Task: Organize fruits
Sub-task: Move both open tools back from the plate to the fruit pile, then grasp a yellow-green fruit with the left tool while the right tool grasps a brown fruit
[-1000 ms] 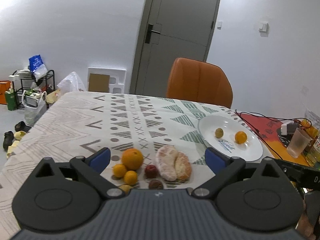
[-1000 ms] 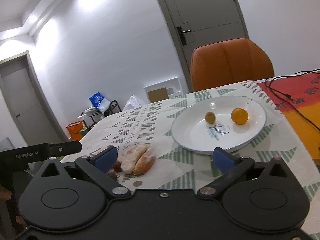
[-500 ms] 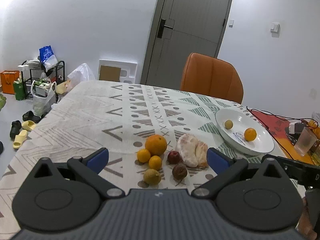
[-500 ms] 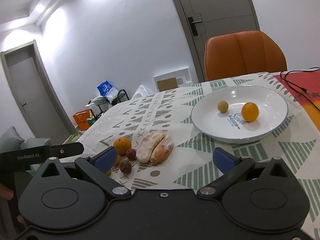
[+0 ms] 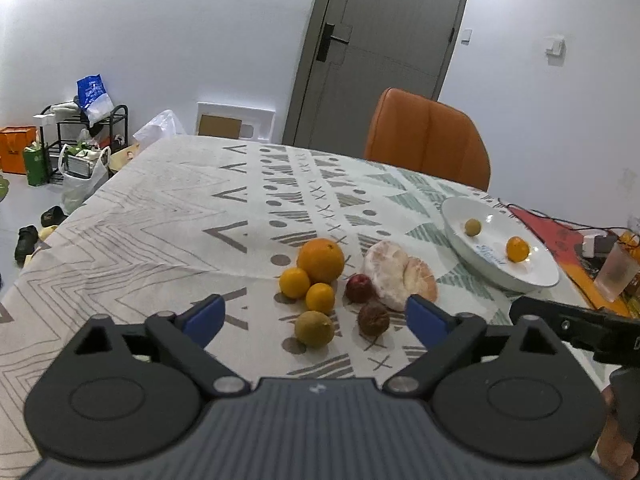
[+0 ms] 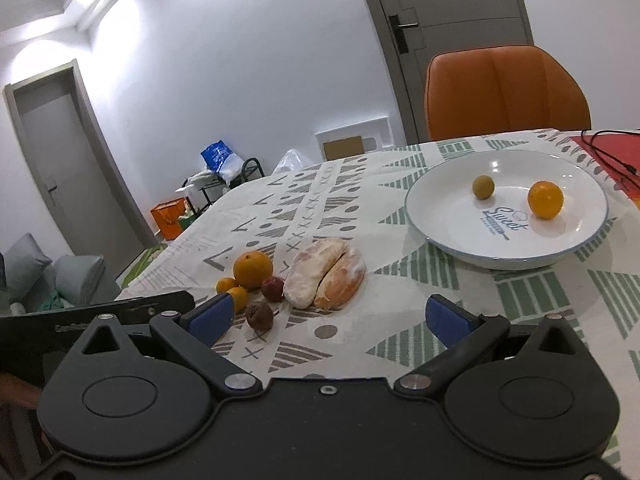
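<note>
1. My left claw (image 5: 315,314) hangs above the near edge of the counter (image 5: 160,216), its blue pads spread wide with nothing between them.
2. My right claw (image 6: 328,318) is spread just as wide and carries nothing; it hovers over the patterned cloth short of the fruit.
3. The loose fruit sits in a cluster in the middle of the counter. A large orange (image 5: 320,255) is at the back, with two small oranges (image 5: 295,282) touching it in front.
4. A yellow-green fruit (image 5: 314,329) lies nearest my left claw, apart from the oranges by a small gap.
5. Two dark red fruits are here: a smooth one (image 5: 359,288) just beside the peeled pomelo pieces (image 5: 394,274), and a wrinkled one (image 5: 373,319) nearer to me.
6. The pomelo pieces lie side by side, touching each other.
7. The white plate (image 6: 448,216) stands to the right, well apart from the cluster. It holds a small orange (image 6: 545,199) and a small green fruit (image 6: 483,187), the two apart.
8. An orange chair (image 6: 506,92) stands behind the counter at its far edge.
</note>
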`<state>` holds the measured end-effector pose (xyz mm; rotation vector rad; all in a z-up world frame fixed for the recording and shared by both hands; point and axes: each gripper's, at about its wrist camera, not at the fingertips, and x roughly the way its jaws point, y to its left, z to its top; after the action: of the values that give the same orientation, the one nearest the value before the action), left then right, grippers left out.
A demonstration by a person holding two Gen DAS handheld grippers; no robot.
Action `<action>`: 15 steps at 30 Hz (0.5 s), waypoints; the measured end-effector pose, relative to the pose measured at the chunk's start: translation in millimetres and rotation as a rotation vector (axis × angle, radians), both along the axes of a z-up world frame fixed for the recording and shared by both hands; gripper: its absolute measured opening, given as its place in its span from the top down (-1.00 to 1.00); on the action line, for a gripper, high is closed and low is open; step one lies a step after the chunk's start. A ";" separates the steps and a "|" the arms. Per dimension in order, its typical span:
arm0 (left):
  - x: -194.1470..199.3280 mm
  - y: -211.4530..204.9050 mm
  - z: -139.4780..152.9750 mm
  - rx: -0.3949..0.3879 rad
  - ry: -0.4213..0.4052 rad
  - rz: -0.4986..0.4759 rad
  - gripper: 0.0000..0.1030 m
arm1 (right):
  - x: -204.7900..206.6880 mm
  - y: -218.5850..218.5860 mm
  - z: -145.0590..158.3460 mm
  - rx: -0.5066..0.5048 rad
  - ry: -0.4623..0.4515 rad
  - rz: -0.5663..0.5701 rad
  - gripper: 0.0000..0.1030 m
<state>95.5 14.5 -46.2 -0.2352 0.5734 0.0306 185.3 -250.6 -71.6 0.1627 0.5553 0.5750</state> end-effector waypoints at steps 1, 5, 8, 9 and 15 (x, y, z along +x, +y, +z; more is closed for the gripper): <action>1.8 1.3 -1.9 -0.005 0.007 -0.001 -0.75 | 0.8 1.6 -0.8 -0.002 0.001 0.002 -1.00; 7.3 5.7 -7.4 -0.024 0.022 -0.001 -0.50 | 4.7 8.3 -3.2 -0.009 0.008 0.014 -1.00; 10.7 7.1 -9.9 -0.025 0.026 0.000 -0.41 | 6.6 11.2 -4.3 -0.008 0.006 0.023 -1.00; 11.9 7.8 -10.7 -0.028 0.028 -0.002 -0.37 | 7.2 12.6 -4.6 -0.005 0.007 0.030 -0.99; 19.3 5.7 -16.1 -0.034 0.046 -0.034 -0.04 | 12.9 25.5 -9.1 -0.019 0.030 0.075 -0.75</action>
<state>114.8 20.2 -62.3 -0.2588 0.6237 -0.0068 198.1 -225.1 -80.7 0.1337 0.5979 0.6408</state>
